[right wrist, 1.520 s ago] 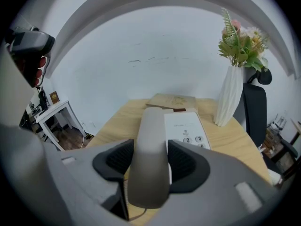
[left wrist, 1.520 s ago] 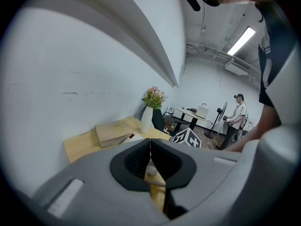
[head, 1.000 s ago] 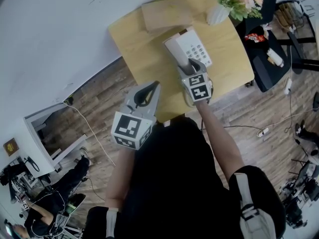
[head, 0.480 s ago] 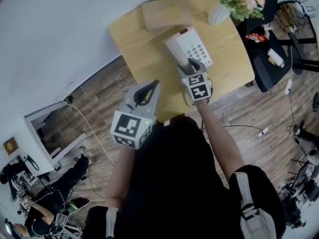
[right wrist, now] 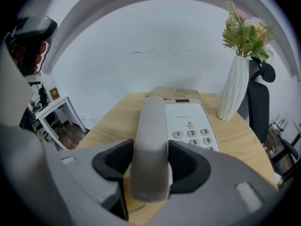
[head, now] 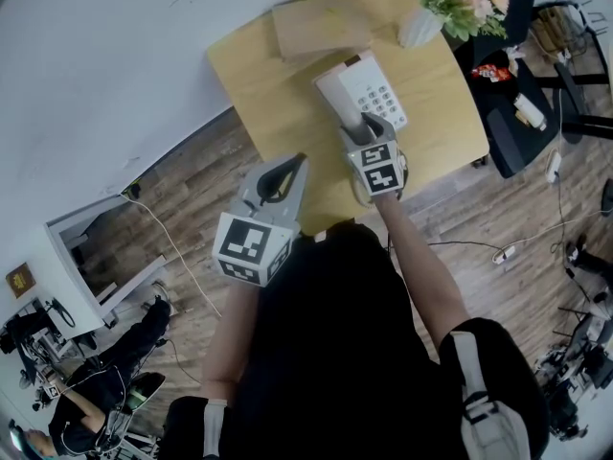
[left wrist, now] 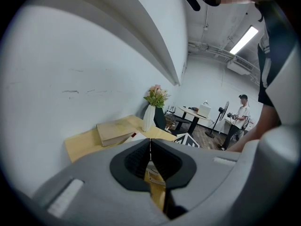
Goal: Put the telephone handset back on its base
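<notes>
The left tool [head: 290, 168] hangs off the table's [head: 259, 84] near edge, its jaws pressed together on nothing. The right tool [head: 372, 123] pinches the near end of the grey handset [right wrist: 149, 140], which lies along the left side of the telephone base [right wrist: 190, 124], mid-table.

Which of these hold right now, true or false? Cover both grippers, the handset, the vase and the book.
1. The right gripper is shut on the handset. True.
2. The left gripper grips the base. False: its jaws are together on nothing, away from the phone.
3. The handset lies along the left side of the base, beside the keypad. True.
4. The vase stands left of the base. False: in the right gripper view it stands to the base's right, with flowers in it.
5. The book lies on top of the keypad. False: it lies beyond the phone, toward the wall.
</notes>
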